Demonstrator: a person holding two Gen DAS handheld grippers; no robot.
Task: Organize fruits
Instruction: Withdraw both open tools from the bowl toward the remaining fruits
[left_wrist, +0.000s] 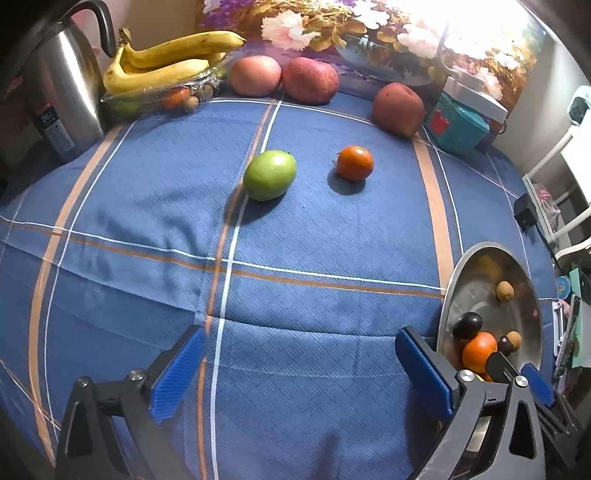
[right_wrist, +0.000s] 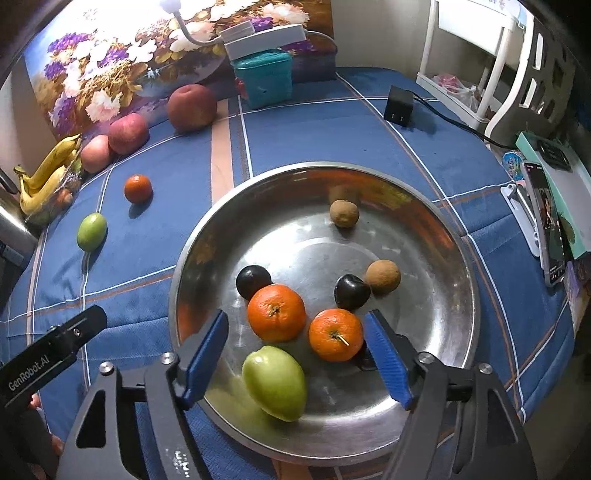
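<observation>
From the left wrist, your left gripper (left_wrist: 299, 373) hangs with jaws spread and empty over the blue-clothed surface (left_wrist: 147, 221); the green fruit (left_wrist: 270, 180) and small orange (left_wrist: 355, 163) lie well ahead, loose, and a nudge could roll them.

From the right wrist, your right gripper (right_wrist: 297, 356), jaws spread, hovers over the metal bowl (right_wrist: 461, 295), where round fruit crowd; dipping could scatter them.

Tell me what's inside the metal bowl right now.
Inside the metal bowl: two oranges, a green fruit, two dark fruits and two brown ones. The gripper fingers cover part of the near rim.
</observation>
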